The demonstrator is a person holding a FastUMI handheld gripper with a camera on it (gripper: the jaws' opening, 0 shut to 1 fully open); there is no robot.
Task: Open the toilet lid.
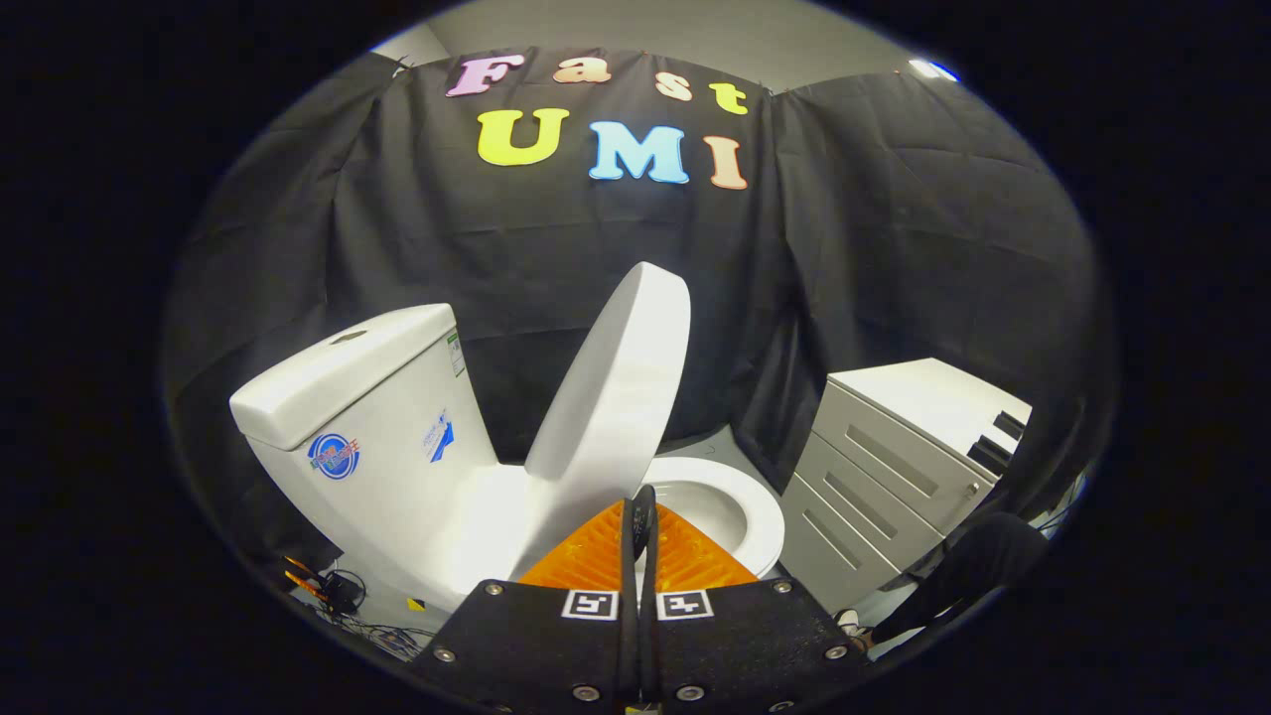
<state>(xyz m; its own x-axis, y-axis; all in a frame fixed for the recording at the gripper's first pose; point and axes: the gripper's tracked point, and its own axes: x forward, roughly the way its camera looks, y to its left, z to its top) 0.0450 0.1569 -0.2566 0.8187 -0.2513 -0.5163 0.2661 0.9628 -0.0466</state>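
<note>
We are keeping the gripper (pixel 640 521) with jaws closed on nothing (just below the raised lid (pixel 616 387)), aiming to tip it gently toward the tank (pixel 367 417).

Gripper (pixel 641 521) seen from behind w/ its two orange ribbed fingers (pixel 586 556) pressed together side by side, black tips meeting w/ no gap and nothing visible between them, each black finger base carrying a small square black-and-white marker, both pointing fwd and slightly up.
</note>
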